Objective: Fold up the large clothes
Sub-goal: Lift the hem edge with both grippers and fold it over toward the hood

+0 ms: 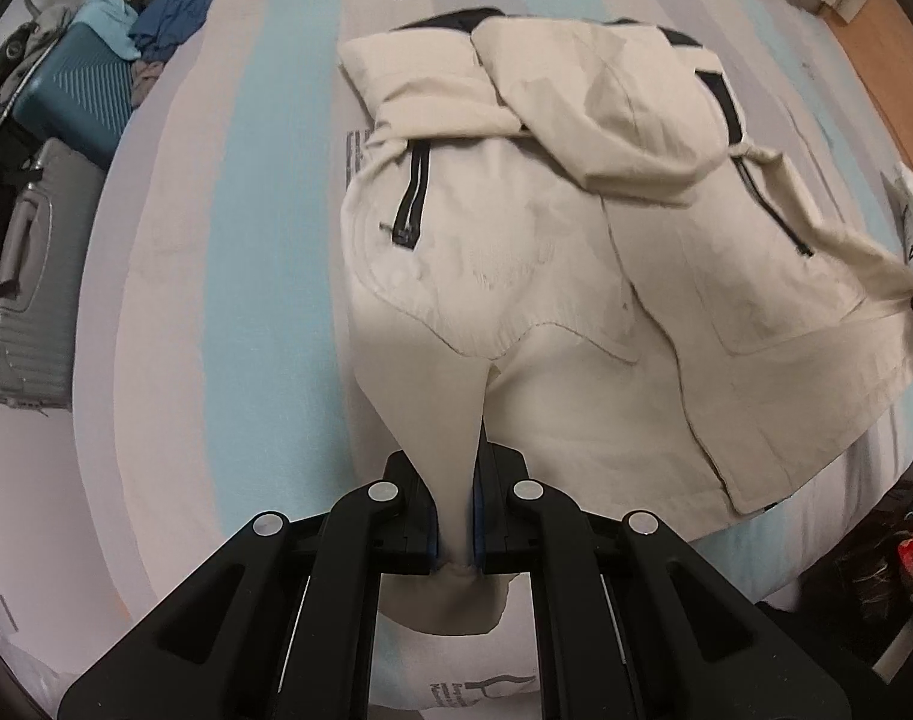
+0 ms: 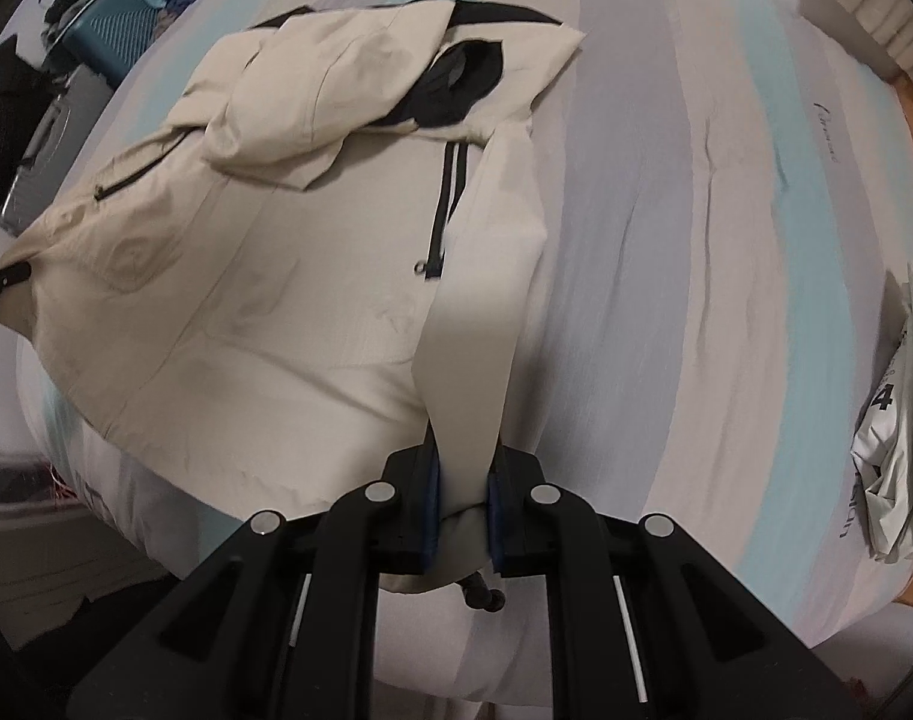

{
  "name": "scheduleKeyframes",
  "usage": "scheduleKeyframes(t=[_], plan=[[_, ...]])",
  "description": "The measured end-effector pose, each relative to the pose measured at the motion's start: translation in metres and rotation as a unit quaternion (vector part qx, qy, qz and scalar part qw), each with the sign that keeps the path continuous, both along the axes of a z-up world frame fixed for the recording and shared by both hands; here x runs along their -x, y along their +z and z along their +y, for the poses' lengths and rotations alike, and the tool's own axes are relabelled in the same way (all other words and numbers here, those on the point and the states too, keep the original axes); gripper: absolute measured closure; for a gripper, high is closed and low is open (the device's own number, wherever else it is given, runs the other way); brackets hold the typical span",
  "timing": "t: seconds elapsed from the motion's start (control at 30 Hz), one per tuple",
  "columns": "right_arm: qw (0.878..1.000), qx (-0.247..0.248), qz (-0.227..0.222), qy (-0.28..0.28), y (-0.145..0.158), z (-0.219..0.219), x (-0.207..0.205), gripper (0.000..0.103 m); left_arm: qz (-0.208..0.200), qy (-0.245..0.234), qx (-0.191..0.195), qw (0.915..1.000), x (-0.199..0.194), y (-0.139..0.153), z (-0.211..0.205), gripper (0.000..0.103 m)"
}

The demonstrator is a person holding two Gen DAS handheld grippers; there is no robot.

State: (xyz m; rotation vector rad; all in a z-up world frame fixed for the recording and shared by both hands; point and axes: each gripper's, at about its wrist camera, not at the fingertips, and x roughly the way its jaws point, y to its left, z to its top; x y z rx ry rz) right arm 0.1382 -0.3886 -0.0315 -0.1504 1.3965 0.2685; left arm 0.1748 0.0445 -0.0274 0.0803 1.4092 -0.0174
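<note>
Left wrist view – jaws pinching cream jacket (image 1: 516, 276) hem, right jaws likewise – garment draped ahead.

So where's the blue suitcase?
The suitcase is off the bed's far left edge in the left wrist view, with clothes piled on it and a grey case beside it.

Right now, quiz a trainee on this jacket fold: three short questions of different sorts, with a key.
1. True or false: both grippers are shut on the cream jacket.
2. What does the jacket lie on? A) wooden floor B) striped bed C) suitcase
3. Fill in: the hood is folded down over the jacket's ____.

Key: 1 true: left gripper and right gripper each pinch fabric. 2 B. 3 chest.
</note>
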Motion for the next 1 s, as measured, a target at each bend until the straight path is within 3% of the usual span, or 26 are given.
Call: scheduleKeyframes(t=[0.2, 0.47, 1.0], plan=[[1.0, -0.01, -0.003, -0.02, 0.015, -0.003, -0.026, 0.093, -0.004, 0.006, 0.009, 0.9999, -0.027, 0.016, 0.008, 0.097], [0.999, -0.003, -0.016, -0.031, 0.03, 0.0, -0.092, 0.093, -0.012, 0.001, 0.001, 0.9999, -0.087, 0.026, 0.014, 0.097], [0.998, 0.01, -0.027, -0.064, 0.018, 0.01, -0.23, 0.093, -0.026, -0.01, 0.004, 0.9996, -0.224, 0.006, 0.045, 0.098]])
